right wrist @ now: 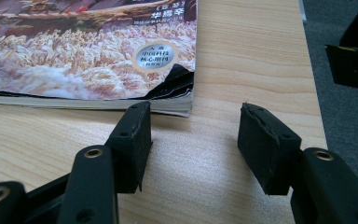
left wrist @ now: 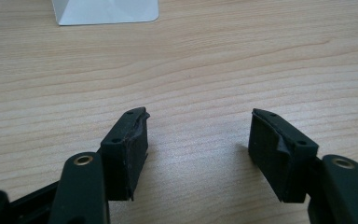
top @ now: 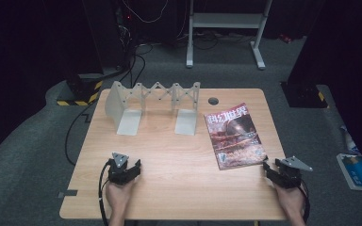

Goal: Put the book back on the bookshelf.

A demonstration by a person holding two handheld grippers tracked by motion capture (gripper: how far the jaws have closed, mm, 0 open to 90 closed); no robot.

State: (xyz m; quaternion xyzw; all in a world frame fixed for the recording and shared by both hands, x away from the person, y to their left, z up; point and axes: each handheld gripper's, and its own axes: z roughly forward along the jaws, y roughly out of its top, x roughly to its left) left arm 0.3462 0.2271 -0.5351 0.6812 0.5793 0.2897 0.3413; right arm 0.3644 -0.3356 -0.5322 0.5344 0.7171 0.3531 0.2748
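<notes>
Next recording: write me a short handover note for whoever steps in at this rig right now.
Left gripper: open, empty, low over bare wood near the front left of the light wooden table.
Right gripper: open, empty, jaws at the near right corner of the glossy magazine with the reddish cover, which lies flat on the table's right side.
The white metal expanding book rack stands at the back, with nothing in it.
Done: nothing visibly.
Left: probably grip the magazine and stand it in the rack.

In the right gripper view the magazine [right wrist: 88, 51] is cut off at the top and left edges, its cover print too small to read. The bookend [left wrist: 106, 11] is cropped above the left gripper's jaws.
</notes>
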